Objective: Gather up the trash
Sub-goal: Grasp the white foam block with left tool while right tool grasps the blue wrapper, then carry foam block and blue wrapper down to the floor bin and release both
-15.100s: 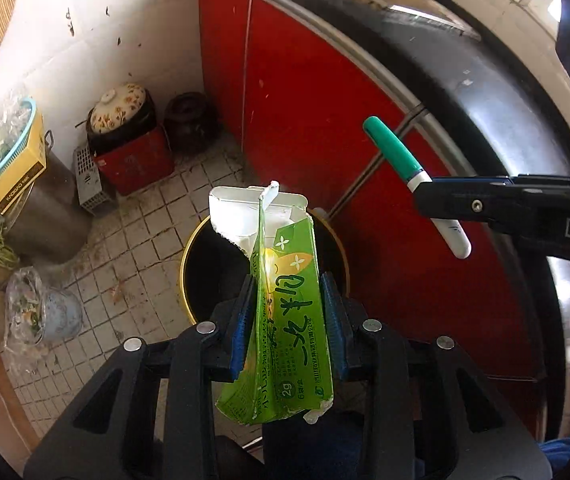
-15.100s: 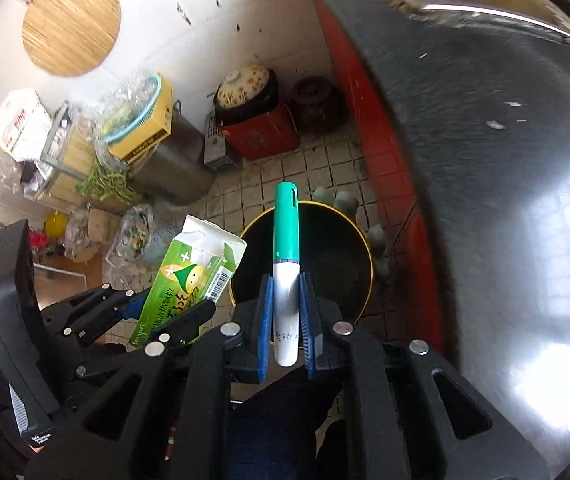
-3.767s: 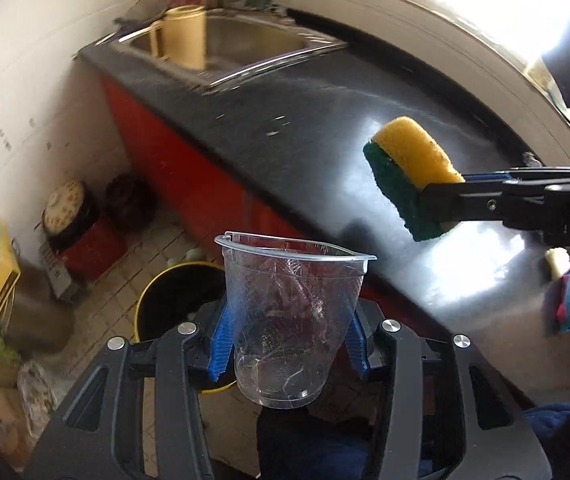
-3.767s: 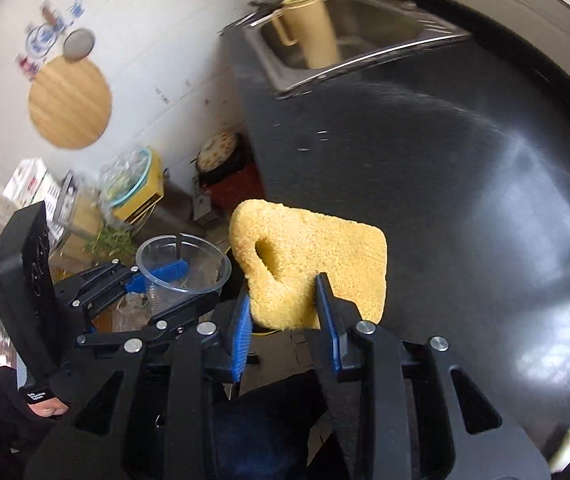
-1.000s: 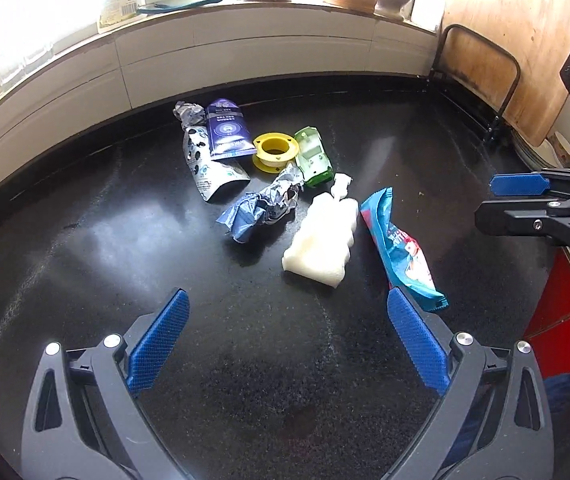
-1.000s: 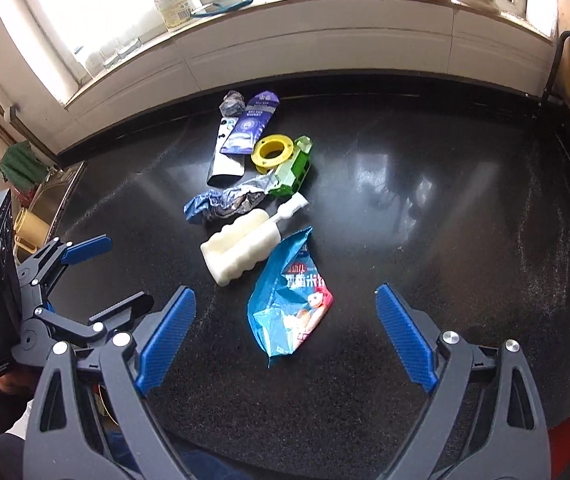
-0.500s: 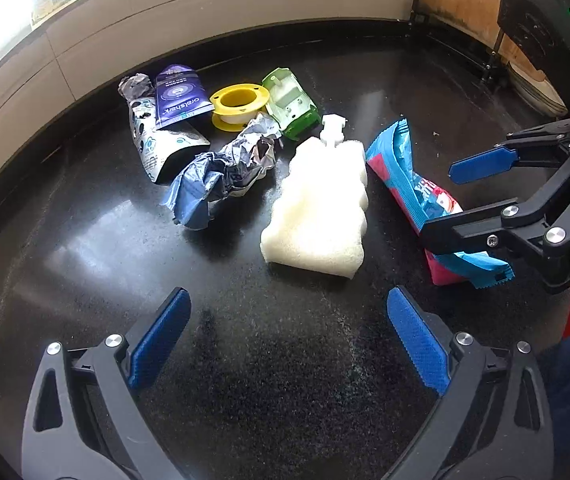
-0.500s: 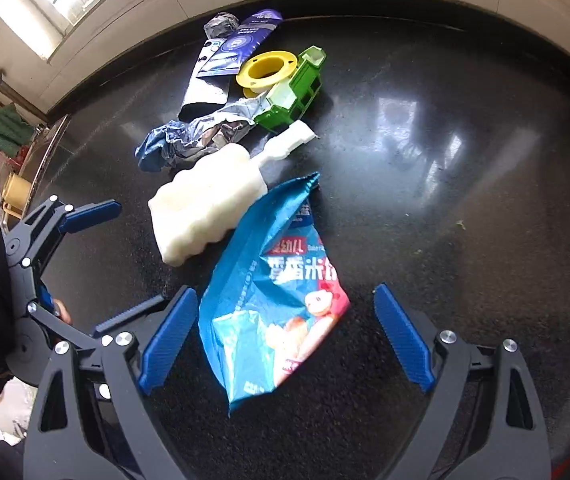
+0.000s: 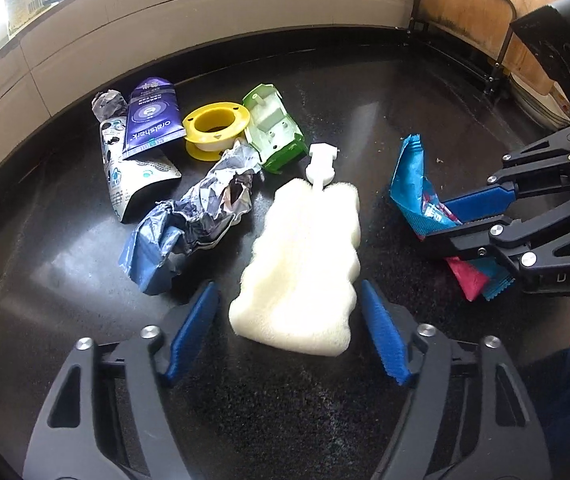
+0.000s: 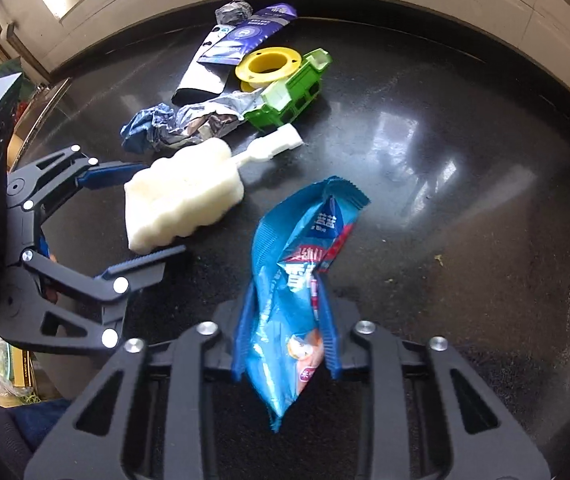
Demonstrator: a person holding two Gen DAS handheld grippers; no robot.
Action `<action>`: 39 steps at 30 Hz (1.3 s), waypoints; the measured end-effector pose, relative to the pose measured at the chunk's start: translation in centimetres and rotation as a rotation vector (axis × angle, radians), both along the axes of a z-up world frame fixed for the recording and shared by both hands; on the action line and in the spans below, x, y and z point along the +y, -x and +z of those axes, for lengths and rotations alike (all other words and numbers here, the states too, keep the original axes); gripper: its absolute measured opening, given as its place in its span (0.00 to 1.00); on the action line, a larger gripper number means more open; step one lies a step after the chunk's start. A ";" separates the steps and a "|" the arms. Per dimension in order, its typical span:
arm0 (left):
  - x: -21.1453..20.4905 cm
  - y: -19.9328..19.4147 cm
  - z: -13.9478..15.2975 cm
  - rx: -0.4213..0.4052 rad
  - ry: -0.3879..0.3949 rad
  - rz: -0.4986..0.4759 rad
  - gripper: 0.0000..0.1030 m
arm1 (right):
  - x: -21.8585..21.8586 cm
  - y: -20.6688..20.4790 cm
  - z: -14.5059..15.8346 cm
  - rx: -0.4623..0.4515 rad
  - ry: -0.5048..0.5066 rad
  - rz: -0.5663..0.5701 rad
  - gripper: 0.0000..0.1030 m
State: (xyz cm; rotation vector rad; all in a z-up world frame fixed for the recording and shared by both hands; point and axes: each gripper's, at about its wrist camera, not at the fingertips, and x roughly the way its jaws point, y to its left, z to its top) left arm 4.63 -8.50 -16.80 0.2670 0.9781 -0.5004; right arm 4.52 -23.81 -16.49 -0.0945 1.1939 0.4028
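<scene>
On the black counter (image 9: 285, 408) lies a white foam sponge (image 9: 301, 256) with a short handle. My left gripper (image 9: 288, 285) straddles its near end. The jaws are closing, and a gap still shows at the left pad (image 9: 193, 328). A blue snack bag (image 10: 305, 240) is pinched and creased between the pads of my right gripper (image 10: 287, 296), whose jaws are closing on it. The left wrist view shows the right gripper (image 9: 441, 220) with the snack bag (image 9: 413, 188) at the right. The right wrist view has the left gripper (image 10: 161, 208) around the sponge (image 10: 181, 204).
Behind the sponge lie a crumpled blue-silver wrapper (image 9: 193, 216), a yellow spool (image 9: 215, 126), a green carton piece (image 9: 275, 132) and a purple toothpaste pack (image 9: 151, 120). A wire rack (image 9: 465, 8) stands at the back right. A tiled ledge (image 9: 205, 20) bounds the counter's far side.
Both grippers have come down to the counter. The left jaws have narrowed around the sponge. The right jaws have closed on the snack bag and creased it.
</scene>
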 end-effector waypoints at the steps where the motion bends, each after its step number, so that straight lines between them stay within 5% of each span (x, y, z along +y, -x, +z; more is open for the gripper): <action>1: -0.2 0.0 0.1 -0.004 -0.005 0.006 0.48 | -0.3 0.0 0.1 -0.002 0.002 -0.002 0.16; 8: 0.0 0.9 1.0 0.007 0.022 0.078 0.35 | -1.6 0.1 1.1 -0.011 -0.015 -0.018 0.12; 24: 3.8 5.3 6.1 -0.048 0.054 0.222 0.34 | -0.3 2.0 4.8 -0.089 -0.067 0.009 0.12; 30: 9.1 8.8 8.7 -0.093 0.080 0.414 0.34 | 7.6 2.1 6.2 -0.119 -0.091 0.195 0.12; 39: 22.4 21.9 8.5 -0.089 0.042 0.931 0.34 | 27.1 8.2 6.4 -0.067 -0.156 0.677 0.12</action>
